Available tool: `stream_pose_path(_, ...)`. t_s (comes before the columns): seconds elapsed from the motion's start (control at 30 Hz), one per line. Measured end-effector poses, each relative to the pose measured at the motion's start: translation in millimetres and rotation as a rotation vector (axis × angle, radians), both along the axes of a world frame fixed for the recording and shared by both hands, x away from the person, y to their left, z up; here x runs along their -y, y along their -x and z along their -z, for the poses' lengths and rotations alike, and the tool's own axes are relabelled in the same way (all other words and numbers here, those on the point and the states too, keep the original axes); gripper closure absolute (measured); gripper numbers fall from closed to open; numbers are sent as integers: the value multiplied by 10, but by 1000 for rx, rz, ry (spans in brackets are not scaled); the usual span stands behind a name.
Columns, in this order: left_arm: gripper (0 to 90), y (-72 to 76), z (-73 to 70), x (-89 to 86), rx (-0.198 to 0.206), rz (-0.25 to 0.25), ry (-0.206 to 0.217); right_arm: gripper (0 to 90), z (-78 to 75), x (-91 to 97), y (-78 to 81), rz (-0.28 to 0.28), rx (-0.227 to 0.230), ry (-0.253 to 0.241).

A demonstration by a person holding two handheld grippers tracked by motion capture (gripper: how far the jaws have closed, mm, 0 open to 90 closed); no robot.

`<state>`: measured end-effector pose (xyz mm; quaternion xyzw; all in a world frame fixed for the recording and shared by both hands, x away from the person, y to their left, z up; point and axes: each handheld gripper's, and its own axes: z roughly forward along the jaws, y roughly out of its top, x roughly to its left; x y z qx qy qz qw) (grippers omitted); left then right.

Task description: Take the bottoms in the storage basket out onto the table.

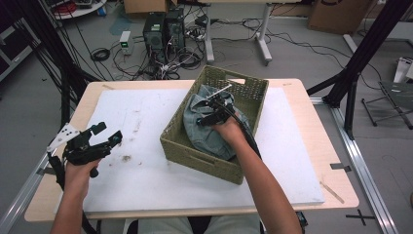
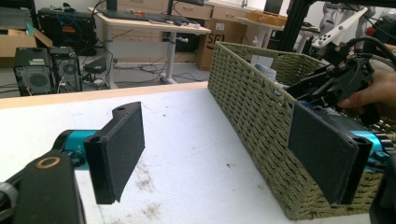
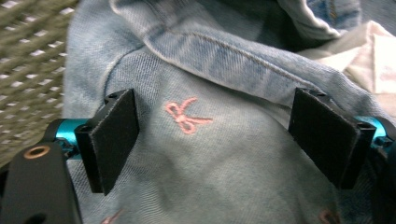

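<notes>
Denim garment (image 1: 207,127): lies crumpled inside the woven basket (image 1: 185,148) on the tabletop (image 1: 146,122).
Right claw (image 3: 215,135): jaws spread wide just above the denim, a pink embroidered bow (image 3: 187,117) between them; nothing gripped.
Left claw (image 1: 100,139): open, empty, held over the tabletop well left of the basket.
Progress: looks early; the garment is not yet grasped or lifted.

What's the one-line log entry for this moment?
right claw: open, over jeans in basket | left claw: open, above table, holding nothing
</notes>
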<state>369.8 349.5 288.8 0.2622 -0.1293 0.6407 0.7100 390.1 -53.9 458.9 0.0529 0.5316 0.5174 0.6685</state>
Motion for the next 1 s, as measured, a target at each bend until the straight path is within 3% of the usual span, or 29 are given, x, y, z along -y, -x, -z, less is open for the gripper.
stream_pose_path(0.2,192,5,15,-24,4,7,7,162,-43,42,-32,75,9,-52)
stream_pose_path(0.3,192,2,17,-28,2,7,7,166,-55,78,-12,125,33,-114)
stream_pose_path(0.37,192,-3,14,-23,-2,9,6,165,-60,109,-3,193,62,-185)
stream_pose_path(0.47,192,-8,10,-16,-4,9,3,165,-75,152,16,211,74,-226)
stream_pose_path(0.67,192,-27,-3,12,-9,7,-2,165,-185,247,-43,207,32,-285)
stream_pose_path(0.77,192,-32,-8,22,-12,2,-3,164,-263,318,-99,194,-20,-315)
stream_pose_path(0.87,192,-37,-10,14,-13,4,0,150,-314,352,-156,173,-60,-303)
stream_pose_path(0.9,192,-40,-10,11,-13,4,1,143,-342,374,-185,133,-91,-289)
stream_pose_path(1.0,192,-48,-12,12,-16,7,2,144,-354,391,-203,107,-102,-283)
